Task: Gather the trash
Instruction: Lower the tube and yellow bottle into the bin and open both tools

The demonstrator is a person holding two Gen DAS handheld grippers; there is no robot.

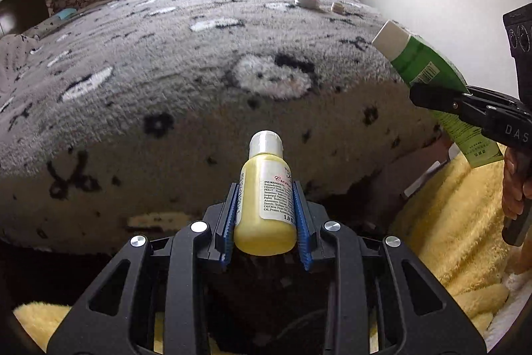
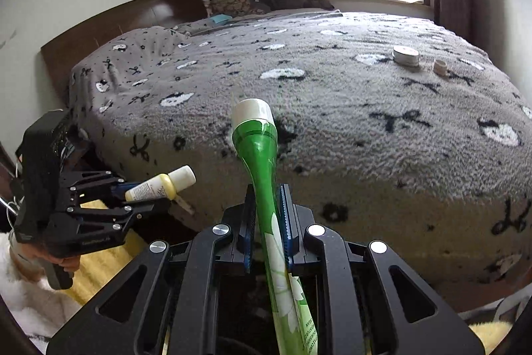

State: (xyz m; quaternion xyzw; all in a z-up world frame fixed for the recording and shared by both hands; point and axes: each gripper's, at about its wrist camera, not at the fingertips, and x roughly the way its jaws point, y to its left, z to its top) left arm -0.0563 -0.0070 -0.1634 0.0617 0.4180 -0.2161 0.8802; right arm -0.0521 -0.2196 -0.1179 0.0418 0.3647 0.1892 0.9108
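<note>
My left gripper is shut on a small yellow lotion bottle with a white cap, held off the near edge of the bed; it also shows in the right wrist view. My right gripper is shut on a green tube with a white cap, also off the bed's edge; the tube shows in the left wrist view at the right. A round tin and a small cream jar lie on the bed's far right part.
The bed has a grey fleece cover with black and white figures. A wooden headboard and pillows are at the left, a window with brown curtains behind. A yellow fleece cloth lies low beside the bed.
</note>
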